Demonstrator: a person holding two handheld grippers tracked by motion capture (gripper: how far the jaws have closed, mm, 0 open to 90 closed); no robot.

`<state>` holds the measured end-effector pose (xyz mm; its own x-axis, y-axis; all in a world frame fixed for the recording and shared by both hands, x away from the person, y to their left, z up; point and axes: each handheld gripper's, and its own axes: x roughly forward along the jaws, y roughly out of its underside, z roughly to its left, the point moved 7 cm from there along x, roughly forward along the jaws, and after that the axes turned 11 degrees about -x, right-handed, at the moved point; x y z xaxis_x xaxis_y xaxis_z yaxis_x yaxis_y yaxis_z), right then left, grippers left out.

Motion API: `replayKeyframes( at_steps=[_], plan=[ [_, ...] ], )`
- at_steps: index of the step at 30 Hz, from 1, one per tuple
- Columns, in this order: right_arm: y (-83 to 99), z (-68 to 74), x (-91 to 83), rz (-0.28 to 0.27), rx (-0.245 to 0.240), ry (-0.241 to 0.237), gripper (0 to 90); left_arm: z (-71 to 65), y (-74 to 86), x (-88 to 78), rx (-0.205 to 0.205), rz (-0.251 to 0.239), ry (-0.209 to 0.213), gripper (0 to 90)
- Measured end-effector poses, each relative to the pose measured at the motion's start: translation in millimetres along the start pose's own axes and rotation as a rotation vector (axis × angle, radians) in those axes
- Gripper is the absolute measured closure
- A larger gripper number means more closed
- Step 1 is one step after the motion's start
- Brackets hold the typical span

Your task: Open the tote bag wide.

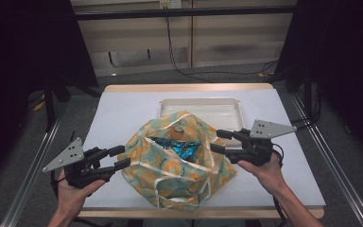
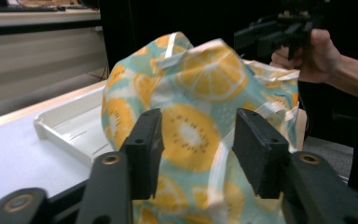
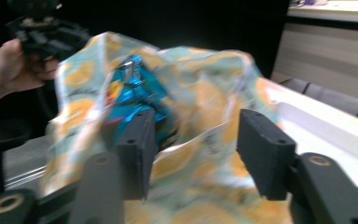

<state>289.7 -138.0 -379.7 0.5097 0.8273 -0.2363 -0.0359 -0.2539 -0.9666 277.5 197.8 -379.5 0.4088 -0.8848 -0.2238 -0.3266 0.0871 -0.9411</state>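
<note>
Both hands are coming in from the near edge of the table (image 1: pixel 123 101), each holding a gripper beside the fruit-print bag (image 1: pixel 179 163), which is sitting near the front edge, just before the white tray (image 1: pixel 201 105). The left gripper (image 1: pixel 120 157) and right gripper (image 1: pixel 220 141) are standing released, their jaws apart, not pinching the cloth. This bag is looking soft and light, so it is probably collapsing easily; taking the rim hem is seeming safest. A shiny blue packet (image 1: pixel 179 147) is lying inside.

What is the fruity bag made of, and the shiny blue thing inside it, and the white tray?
The fruity bag looks like soft, matte cloth or thin plastic sheet: it crumples and folds. The shiny blue thing seems to be crinkly foil wrapping, since it glints. The white tray looks like smooth, hard plastic with a moulded rim.
</note>
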Motion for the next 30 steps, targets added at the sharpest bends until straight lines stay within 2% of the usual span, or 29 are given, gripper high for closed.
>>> replayKeyframes(
  at_steps=[2,7,8,11,12,13,16,21,22,23,24,25,27,28,30],
  plan=[
    [3.2,9.1,-2.8,0.001,-0.009,-0.030,43.9,-2.3,-1.6,1.2,0.003,-0.003,0.007,46.2],
    [9.1,24.5,-6.7,0.002,-0.012,-0.062,40.5,-6.2,-5.2,4.9,0.023,-0.004,0.001,42.3],
    [11.0,31.5,-6.5,0.004,-0.008,-0.078,38.5,-6.2,-5.3,6.2,0.027,0.000,0.004,38.9],
    [15.5,43.4,-5.9,0.018,-0.010,-0.102,34.4,-8.2,-0.2,12.2,0.026,0.014,0.019,36.2],
    [15.5,43.4,-5.9,0.018,-0.010,-0.102,34.4,-10.1,2.2,14.3,0.032,0.020,0.022,36.2],
    [18.1,50.1,-6.5,0.022,-0.014,-0.115,33.7,-12.8,3.9,16.1,0.036,0.027,0.027,34.2],
    [22.2,57.4,-6.8,0.034,-0.016,-0.134,33.0,-18.9,4.4,19.3,0.049,0.032,0.030,34.1],
    [29.4,63.8,-3.6,0.056,-0.017,-0.154,32.6,-11.7,12.5,29.8,0.063,0.076,0.006,35.0],
    [31.3,64.9,-3.0,0.064,-0.018,-0.157,32.3,-10.3,15.2,32.5,0.054,0.084,0.002,36.3],
    [32.7,66.4,-2.2,0.054,-0.003,-0.167,32.0,-8.1,17.7,34.9,0.058,0.096,-0.005,42.5],
    [32.7,66.4,-2.2,0.054,-0.003,-0.167,32.0,-6.6,20.1,37.4,0.048,0.106,-0.014,42.5],
    [33.0,67.0,-2.0,0.055,-0.004,-0.168,31.7,-4.9,21.5,39.0,0.049,0.115,-0.009,47.0],
    [33.8,68.0,-0.2,0.058,-0.008,-0.168,31.3,-3.9,22.6,41.4,0.042,0.127,0.015,60.6],
    [34.6,68.3,1.9,0.058,-0.007,-0.173,31.4,-5.4,22.9,42.5,0.042,0.134,0.044,69.9],
    [37.1,66.8,8.0,0.070,-0.005,-0.165,31.7,-5.9,23.4,43.2,0.049,0.147,0.046,82.4]
  ],
)
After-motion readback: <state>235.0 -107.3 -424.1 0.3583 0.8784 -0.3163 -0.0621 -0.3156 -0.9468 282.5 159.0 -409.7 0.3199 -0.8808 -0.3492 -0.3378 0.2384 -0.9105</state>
